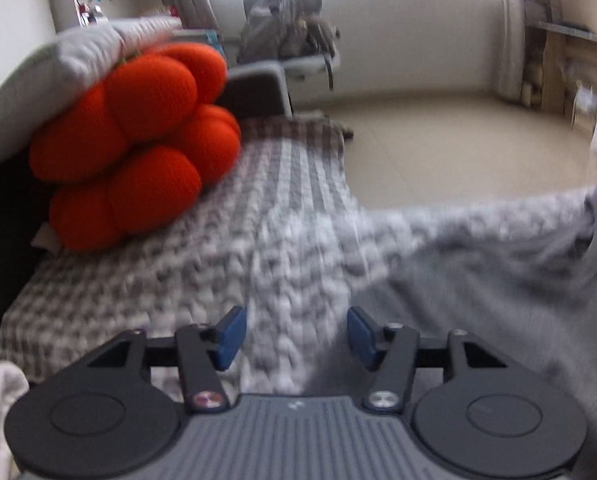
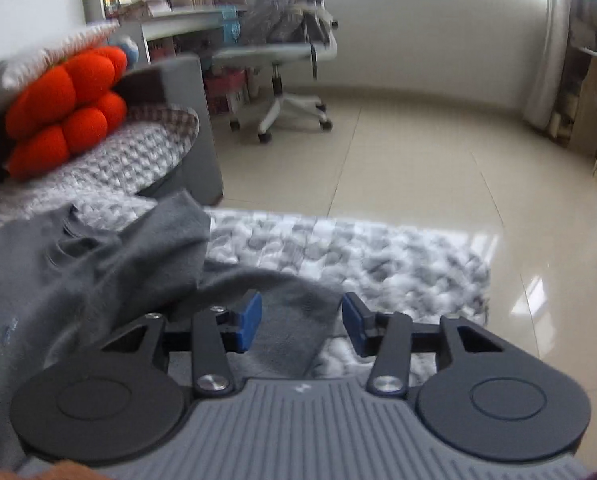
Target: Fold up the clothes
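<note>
A grey garment (image 1: 498,280) lies rumpled on a grey-and-white checked blanket (image 1: 202,264). In the left wrist view it fills the lower right, and my left gripper (image 1: 296,334) stands open over the blanket at the garment's left edge, nothing between its blue pads. In the right wrist view the same grey garment (image 2: 98,264) is heaped at the left, one flap running under my right gripper (image 2: 301,322). That gripper is open; the flap lies below the gap, and the pads do not press on it.
An orange knitted cushion (image 1: 134,140) leans against a grey pillow (image 1: 58,64) at the blanket's far left. Beyond the blanket's edge is a tiled floor (image 2: 418,168) with an office chair (image 2: 290,52) piled with clothes. Shelves and a desk line the walls.
</note>
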